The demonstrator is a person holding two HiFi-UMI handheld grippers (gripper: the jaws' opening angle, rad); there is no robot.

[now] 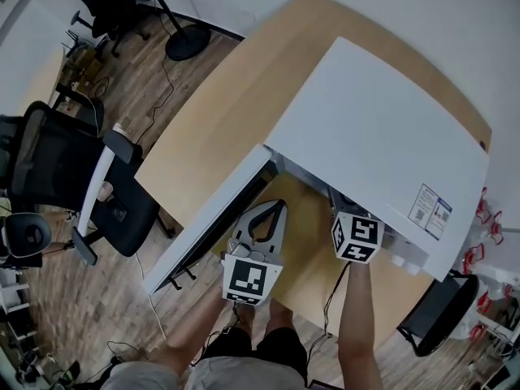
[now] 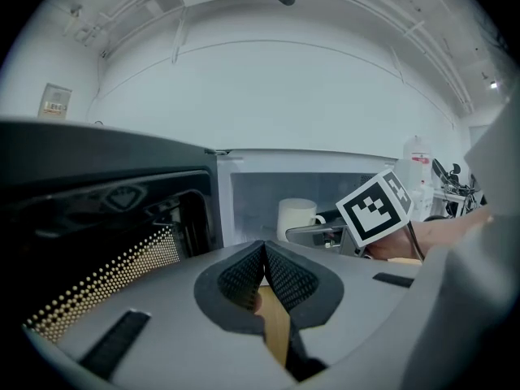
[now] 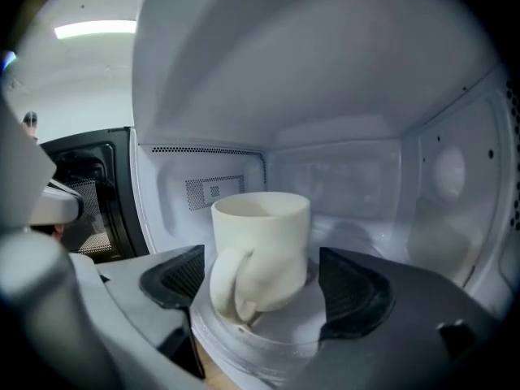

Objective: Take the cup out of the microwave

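A white cup (image 3: 264, 246) stands upright on the glass turntable (image 3: 276, 344) inside the white microwave (image 1: 382, 145), its handle turned toward the camera. My right gripper (image 3: 264, 287) reaches into the cavity. It is open, one pad on each side of the cup with a gap on both sides. In the head view only its marker cube (image 1: 356, 238) shows below the microwave's top. My left gripper (image 2: 265, 270) is shut with nothing in it and hovers in front of the open door (image 1: 211, 218). In the left gripper view the cup (image 2: 296, 218) shows deeper inside.
The microwave sits on a light wooden table (image 1: 211, 112). Its door swings out to the left, and its dark window (image 2: 106, 218) is close beside my left gripper. On the floor at left are a black office chair (image 1: 57, 169) and a lamp base (image 1: 187, 43).
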